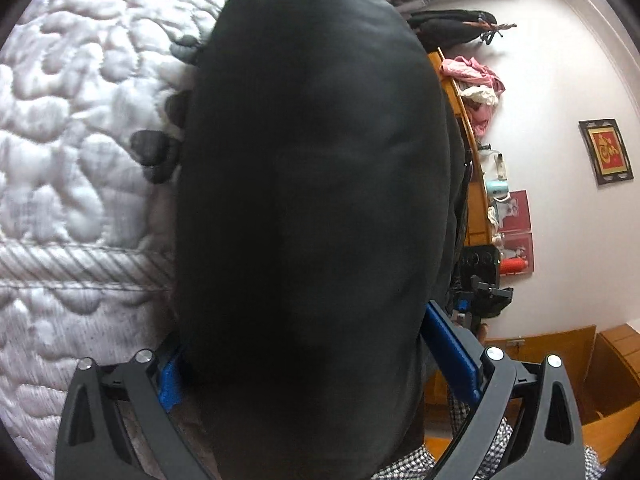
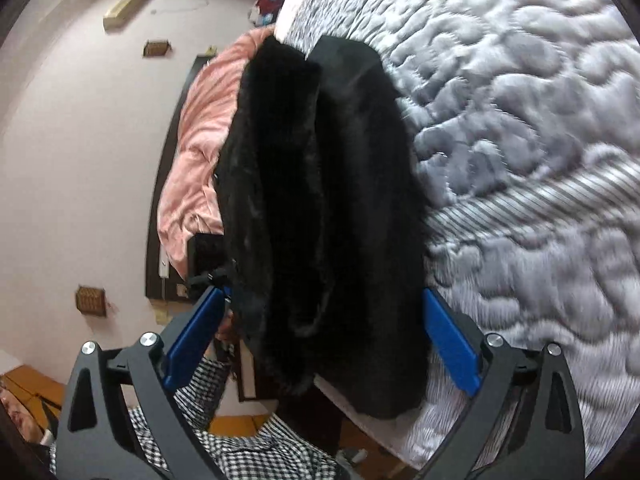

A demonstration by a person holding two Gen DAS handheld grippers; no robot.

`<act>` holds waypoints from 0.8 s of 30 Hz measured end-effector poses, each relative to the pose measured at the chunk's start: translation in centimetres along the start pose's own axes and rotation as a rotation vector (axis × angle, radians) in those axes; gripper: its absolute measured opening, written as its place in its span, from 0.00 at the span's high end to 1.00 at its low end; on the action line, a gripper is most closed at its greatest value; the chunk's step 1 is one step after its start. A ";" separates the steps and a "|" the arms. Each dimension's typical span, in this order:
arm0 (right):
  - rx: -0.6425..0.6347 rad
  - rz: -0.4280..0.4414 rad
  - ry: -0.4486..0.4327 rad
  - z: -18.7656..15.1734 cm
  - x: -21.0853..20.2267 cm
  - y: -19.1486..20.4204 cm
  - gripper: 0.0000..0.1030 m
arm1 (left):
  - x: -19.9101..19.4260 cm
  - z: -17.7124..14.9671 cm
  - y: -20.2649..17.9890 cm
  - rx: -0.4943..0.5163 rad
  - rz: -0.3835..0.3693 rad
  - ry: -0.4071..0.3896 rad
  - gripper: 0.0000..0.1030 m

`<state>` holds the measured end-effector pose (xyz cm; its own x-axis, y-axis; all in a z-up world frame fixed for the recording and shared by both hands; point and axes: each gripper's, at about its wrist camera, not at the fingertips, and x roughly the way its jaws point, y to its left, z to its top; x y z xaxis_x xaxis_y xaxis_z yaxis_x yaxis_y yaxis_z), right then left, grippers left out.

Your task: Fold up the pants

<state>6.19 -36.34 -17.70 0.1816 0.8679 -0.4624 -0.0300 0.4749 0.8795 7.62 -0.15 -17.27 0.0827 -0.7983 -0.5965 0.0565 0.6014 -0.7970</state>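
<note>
The black pants (image 1: 312,184) fill the middle of the left wrist view, hanging over the white quilted bed (image 1: 80,140). My left gripper (image 1: 320,360) has its blue fingers (image 1: 452,352) on either side of the cloth; the tips are hidden by it. In the right wrist view the pants (image 2: 320,200) hang in two folded layers, fleece lining on the left. My right gripper (image 2: 324,340) has its blue fingers (image 2: 450,344) on both sides of the cloth, tips hidden. The other gripper (image 1: 482,292) shows behind the pants in the left wrist view.
A pink blanket (image 2: 204,140) lies at the bed's far side against the wall. A wooden shelf (image 1: 476,184) with pink clothes (image 1: 476,72) and small items stands along the wall. A checked shirt sleeve (image 2: 240,448) is below the grippers.
</note>
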 end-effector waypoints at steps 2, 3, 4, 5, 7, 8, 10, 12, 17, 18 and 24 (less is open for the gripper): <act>-0.026 -0.020 0.029 0.3 0.6 0.5 0.05 | 0.3 0.5 -0.4 0.003 0.014 0.026 0.04; -0.037 -0.035 0.039 0.5 1.0 0.7 0.05 | 0.6 0.7 -0.4 0.006 0.017 0.039 0.03; -0.039 -0.048 0.047 0.7 1.5 0.8 0.05 | 1.0 0.9 -0.2 0.000 0.015 0.046 0.03; -0.043 -0.056 0.052 0.9 2.0 1.0 0.05 | 1.5 1.2 0.0 -0.008 0.014 0.044 0.03; -0.067 -0.089 0.054 0.8 2.7 1.6 0.05 | 1.7 0.6 -0.7 -0.015 0.025 0.042 0.03; -0.086 -0.110 0.056 0.6 2.9 2.0 0.06 | 1.6 0.6 -0.9 -0.020 0.031 0.046 0.03; -0.127 -0.154 0.044 0.1 3.0 2.7 0.18 | 1.3 0.3 -1.1 -0.026 0.021 0.028 0.04; -0.140 -0.168 0.008 -0.8 1.9 3.0 0.41 | 0.6 -0.4 -1.5 -0.011 0.029 -0.006 0.11; -0.176 -0.150 -0.072 -2.2 0.3 5.0 0.57 | 0.1 -1.1 -2.2 -0.037 0.005 -0.057 0.39; -0.179 -0.149 -0.080 -2.4 0.3 5.3 0.57 | -0.1 -1.3 -2.5 -0.036 0.005 -0.072 0.44; -0.226 -0.151 -0.142 -2.0 -1.2 7.8 0.60 | -0.6 -1.3 -4.8 -0.028 -0.077 -0.139 0.59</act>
<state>3.73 -33.40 -10.53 0.3358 0.7633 -0.5519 -0.2069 0.6314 0.7474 5.98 -2.63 -13.24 0.2158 -0.8290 -0.5160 0.0405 0.5356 -0.8435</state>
